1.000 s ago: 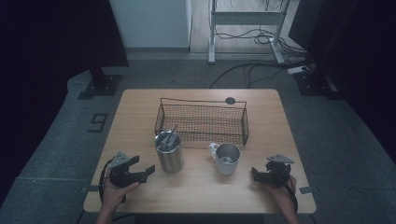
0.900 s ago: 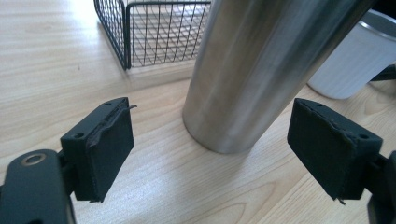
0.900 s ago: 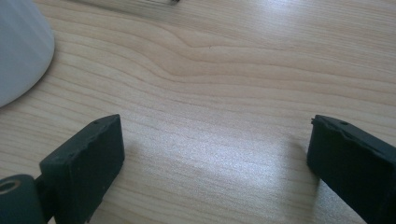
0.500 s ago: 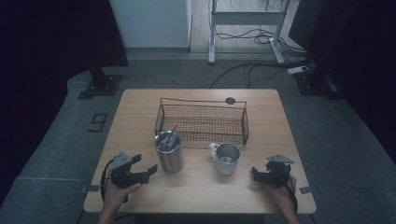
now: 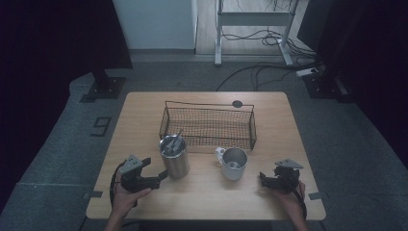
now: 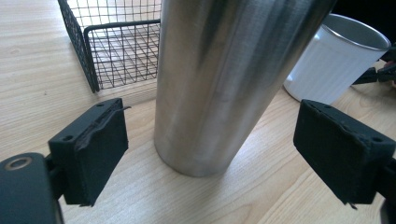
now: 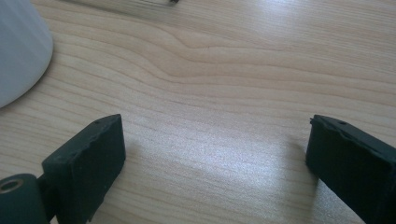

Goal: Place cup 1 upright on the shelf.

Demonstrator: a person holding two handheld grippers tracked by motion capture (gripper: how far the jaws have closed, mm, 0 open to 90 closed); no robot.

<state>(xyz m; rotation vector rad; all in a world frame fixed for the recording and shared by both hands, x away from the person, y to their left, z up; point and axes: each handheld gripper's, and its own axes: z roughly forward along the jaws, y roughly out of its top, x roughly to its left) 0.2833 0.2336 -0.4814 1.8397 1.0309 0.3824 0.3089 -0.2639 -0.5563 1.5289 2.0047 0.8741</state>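
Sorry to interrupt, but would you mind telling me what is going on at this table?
A person holds a gripper in each hand at a wooden table. The left gripper faces the steel tumbler; its jaws have just been opening and stand either side of it, not touching. The right gripper rests open beside the white mug. A wire basket sits behind both cups.

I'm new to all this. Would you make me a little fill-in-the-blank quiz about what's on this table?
1. The tall steel tumbler stands between the jaws of the ____ gripper, whose pads do not touch it.
2. The wire basket lies on the ____ side of the tumbler from the person.
3. The white mug stands upright on the table, with its opening facing ____.
4. The jaws of the right gripper stand ____, over bare wood.

Missing words: left; far; up; open
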